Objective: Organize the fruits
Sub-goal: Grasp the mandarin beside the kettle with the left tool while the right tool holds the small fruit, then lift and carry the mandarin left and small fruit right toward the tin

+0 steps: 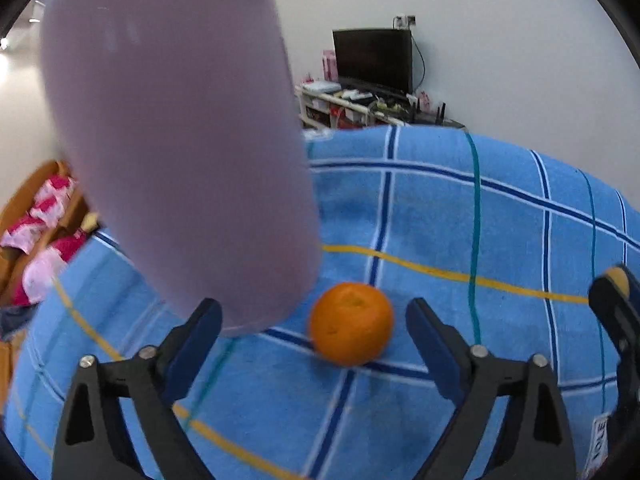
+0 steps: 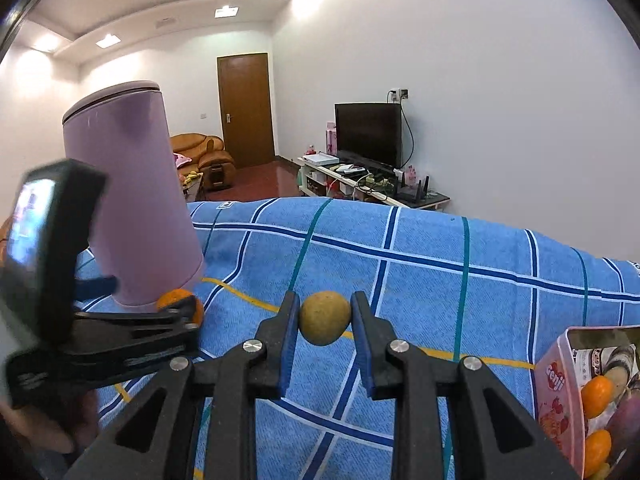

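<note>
Blue-padded right claw (image 2: pixel 325 320) pinching round yellow-green fruit (image 2: pixel 325 317), left claw (image 1: pixel 314 326) spread around dimpled orange (image 1: pixel 351 323)

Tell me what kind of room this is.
Most likely a home living room: a television on a low white stand, a brown leather sofa near a wooden door, and a blue checked cloth as the work surface.

White walls (image 2: pixel 500 80) and a white ceiling with recessed lights (image 2: pixel 226 11) lit; a brown wooden door (image 2: pixel 245 110) at the far end; a tan leather sofa (image 2: pixel 202 152) beside it; dark red glossy floor (image 2: pixel 264 182); a black television (image 2: pixel 368 132) on a low white stand (image 2: pixel 340 180) against the right wall.
</note>
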Demonstrator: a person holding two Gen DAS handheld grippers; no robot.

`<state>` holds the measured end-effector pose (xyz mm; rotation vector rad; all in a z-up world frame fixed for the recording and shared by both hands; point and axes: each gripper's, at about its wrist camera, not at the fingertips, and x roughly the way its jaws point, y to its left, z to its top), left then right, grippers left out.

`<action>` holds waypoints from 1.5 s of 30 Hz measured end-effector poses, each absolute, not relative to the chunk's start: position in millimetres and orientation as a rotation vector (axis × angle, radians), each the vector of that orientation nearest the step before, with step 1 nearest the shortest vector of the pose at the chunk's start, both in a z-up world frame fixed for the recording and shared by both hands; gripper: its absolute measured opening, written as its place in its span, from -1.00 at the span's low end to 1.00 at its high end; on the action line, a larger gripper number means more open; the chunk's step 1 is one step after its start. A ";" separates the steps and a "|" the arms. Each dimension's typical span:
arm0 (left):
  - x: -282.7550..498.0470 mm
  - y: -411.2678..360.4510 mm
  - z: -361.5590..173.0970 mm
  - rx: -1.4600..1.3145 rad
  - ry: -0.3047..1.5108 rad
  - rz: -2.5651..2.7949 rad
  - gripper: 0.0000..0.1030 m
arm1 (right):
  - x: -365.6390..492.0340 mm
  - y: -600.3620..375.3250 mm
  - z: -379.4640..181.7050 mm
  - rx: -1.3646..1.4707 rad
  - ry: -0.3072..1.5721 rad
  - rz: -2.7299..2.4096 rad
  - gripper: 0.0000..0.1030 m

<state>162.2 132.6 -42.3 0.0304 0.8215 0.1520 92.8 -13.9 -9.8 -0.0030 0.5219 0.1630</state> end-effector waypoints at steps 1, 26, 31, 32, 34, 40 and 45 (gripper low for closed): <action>162.6 128.1 -45.5 0.032 0.826 0.156 0.85 | 92.7 -14.8 -9.9 -0.002 0.523 0.165 -0.46; 158.8 126.3 -47.9 -0.029 0.871 0.051 -0.06 | 100.0 -12.6 -12.4 0.017 0.528 0.173 -0.45; 128.7 130.9 -28.2 -0.046 0.721 0.072 -0.06 | 88.2 -6.6 -8.7 -0.022 0.471 0.155 -0.45; 123.9 131.2 -24.9 -0.046 0.696 0.079 -0.06 | 86.3 -5.7 -7.9 -0.028 0.461 0.152 -0.45; 114.7 131.2 -20.5 -0.039 0.652 0.097 -0.06 | 82.0 -4.3 -5.6 -0.038 0.440 0.140 -0.45; 84.4 128.7 -5.7 -0.006 0.516 0.133 -0.06 | 74.1 -4.2 -3.0 -0.045 0.418 0.126 -0.45; 70.8 125.9 -3.6 0.000 0.494 0.138 -0.06 | 64.7 -7.7 -2.5 -0.038 0.415 0.123 -0.45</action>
